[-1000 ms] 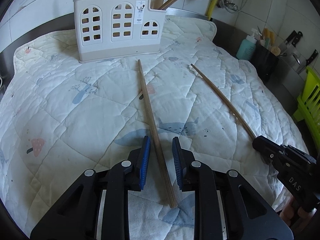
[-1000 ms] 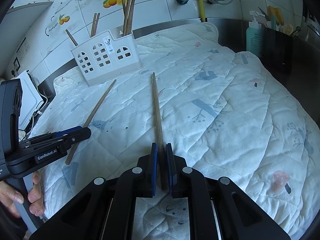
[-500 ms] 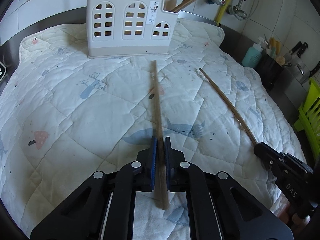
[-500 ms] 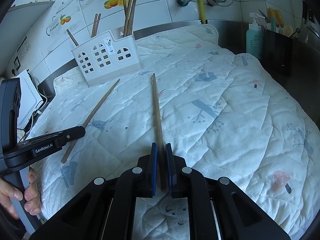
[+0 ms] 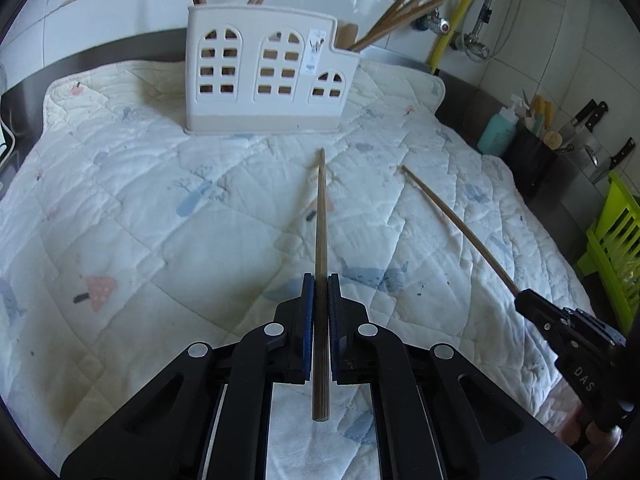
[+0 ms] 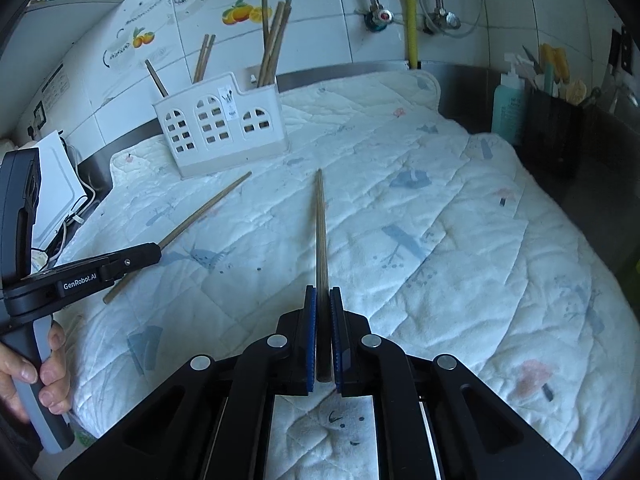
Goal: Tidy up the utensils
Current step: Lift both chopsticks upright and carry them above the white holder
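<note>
My left gripper (image 5: 320,280) is shut on a long wooden chopstick (image 5: 321,224) that points toward the white utensil holder (image 5: 264,76). My right gripper (image 6: 322,292) is shut on a second wooden chopstick (image 6: 320,220), also seen in the left wrist view (image 5: 452,220). The holder (image 6: 224,124) stands at the back of the quilted mat (image 6: 420,220) with several chopsticks upright in it. The left gripper and its chopstick (image 6: 200,216) show at the left of the right wrist view.
A teal bottle (image 6: 506,108) and a black utensil caddy (image 6: 554,136) stand at the right. A green rack (image 5: 616,236) is at the far right. Knives (image 5: 588,114) hang on the wall. Pipes and a yellow hose (image 6: 412,12) run behind the mat.
My left gripper closed on its chopstick, lifted it off the mat and moved toward the holder. My right gripper stays shut on its chopstick and has raised it slightly.
</note>
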Demonstrator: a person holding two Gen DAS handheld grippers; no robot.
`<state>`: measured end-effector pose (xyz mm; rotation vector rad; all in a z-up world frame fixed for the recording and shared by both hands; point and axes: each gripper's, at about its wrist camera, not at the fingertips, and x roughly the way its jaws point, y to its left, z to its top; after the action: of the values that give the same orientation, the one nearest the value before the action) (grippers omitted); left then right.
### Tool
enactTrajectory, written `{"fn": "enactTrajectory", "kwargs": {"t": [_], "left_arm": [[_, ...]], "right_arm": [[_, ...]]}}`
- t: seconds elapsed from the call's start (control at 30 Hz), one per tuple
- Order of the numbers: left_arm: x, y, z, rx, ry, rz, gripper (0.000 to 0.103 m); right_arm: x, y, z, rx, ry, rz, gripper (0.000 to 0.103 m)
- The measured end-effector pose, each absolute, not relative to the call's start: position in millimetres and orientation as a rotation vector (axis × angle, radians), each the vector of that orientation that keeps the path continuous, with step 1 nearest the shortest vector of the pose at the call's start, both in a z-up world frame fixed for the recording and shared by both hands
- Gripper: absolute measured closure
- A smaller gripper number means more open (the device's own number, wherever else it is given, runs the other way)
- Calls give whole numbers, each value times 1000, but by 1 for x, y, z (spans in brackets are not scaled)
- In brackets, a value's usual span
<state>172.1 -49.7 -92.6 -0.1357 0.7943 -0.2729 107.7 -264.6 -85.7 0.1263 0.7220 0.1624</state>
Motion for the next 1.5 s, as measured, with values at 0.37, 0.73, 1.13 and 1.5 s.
{"fn": "enactTrajectory", "kwargs": {"t": [0.37, 0.73, 1.13, 1.5], "left_arm": [[165, -28, -51, -116, 692, -307, 98], [172, 2, -29, -147, 669, -311, 98], [179, 15, -15, -134, 649, -314, 98], [182, 26, 7, -124, 604, -303, 98]], "right_arm": [[108, -261, -1, 2, 547, 216, 96], [158, -258, 103, -68, 493, 371, 97], [238, -216, 180, -99, 441, 422, 96], [309, -196, 159, -49, 510, 393, 96]]}}
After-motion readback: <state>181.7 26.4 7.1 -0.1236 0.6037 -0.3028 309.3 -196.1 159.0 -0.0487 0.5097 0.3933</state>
